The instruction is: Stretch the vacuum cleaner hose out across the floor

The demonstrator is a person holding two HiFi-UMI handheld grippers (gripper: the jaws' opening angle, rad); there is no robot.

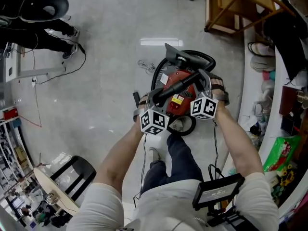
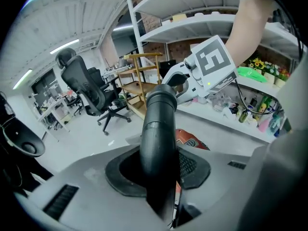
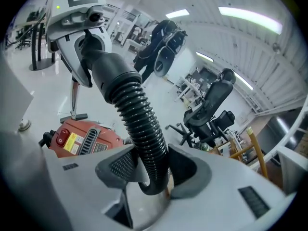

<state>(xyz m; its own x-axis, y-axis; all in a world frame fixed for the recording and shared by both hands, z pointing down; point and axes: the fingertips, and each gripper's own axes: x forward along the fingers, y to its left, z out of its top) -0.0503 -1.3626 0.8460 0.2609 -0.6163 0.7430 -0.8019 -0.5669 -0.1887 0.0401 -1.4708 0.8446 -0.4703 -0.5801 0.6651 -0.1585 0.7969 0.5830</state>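
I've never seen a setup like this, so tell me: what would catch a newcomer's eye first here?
First, the red vacuum cleaner on the grey floor, in the middle of the head view. Just above it are two hand-held tools with marker cubes. The left gripper clamps the hose's smooth black end in its fingers, while the ribbed hose runs between the open fingers of the right gripper.

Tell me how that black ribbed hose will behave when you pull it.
The ribbed hose curves tightly, so it will probably flex and stretch rather than stay stiff. Its smooth cuff looks rigid, a firmer place to hold. A hard pull may drag the red vacuum along.
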